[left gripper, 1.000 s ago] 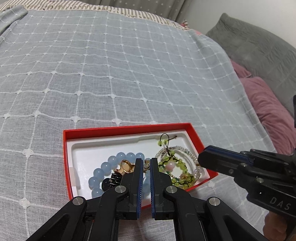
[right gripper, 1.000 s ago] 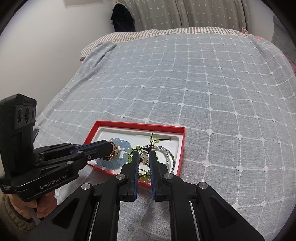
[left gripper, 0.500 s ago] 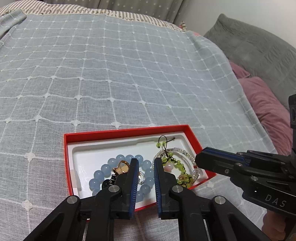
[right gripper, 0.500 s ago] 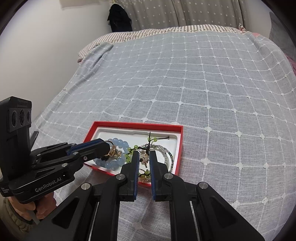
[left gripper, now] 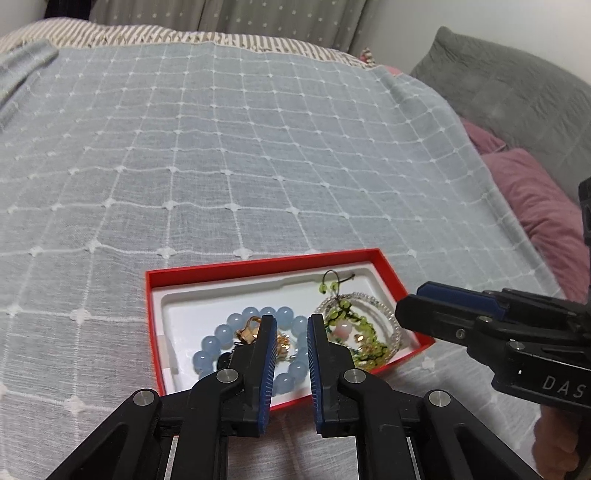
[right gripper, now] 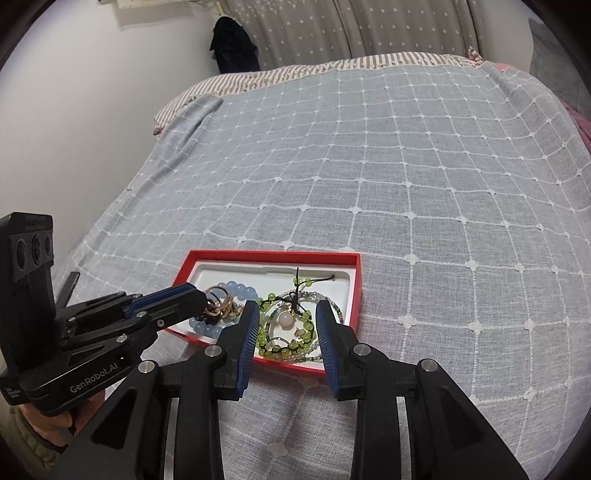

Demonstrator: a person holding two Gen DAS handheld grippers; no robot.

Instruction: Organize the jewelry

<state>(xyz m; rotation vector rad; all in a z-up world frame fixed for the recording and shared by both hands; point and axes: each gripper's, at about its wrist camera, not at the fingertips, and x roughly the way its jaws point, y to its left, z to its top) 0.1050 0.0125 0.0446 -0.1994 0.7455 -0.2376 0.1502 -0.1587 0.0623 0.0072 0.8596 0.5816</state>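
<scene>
White wall on the left, starred grey curtain (right gripper: 369, 29) behind, grey headboard cushion (left gripper: 517, 96) and pink pillow (left gripper: 535, 206) on the right. Bed (right gripper: 369, 166) covered in a thin blue-grey weave with a white stitched grid. Red box (right gripper: 356, 291) lies flat near its front edge — shallow, rectangular, white moulded insert. Left tongs (left gripper: 290, 325) over the smooth round blue bead bracelet (left gripper: 218, 334) and gold rings (right gripper: 218, 306), narrow gap, nothing pinched. Right tongs (right gripper: 284, 314) over the green bead bracelet (right gripper: 273, 321) — spreading, pads clear of it.
</scene>
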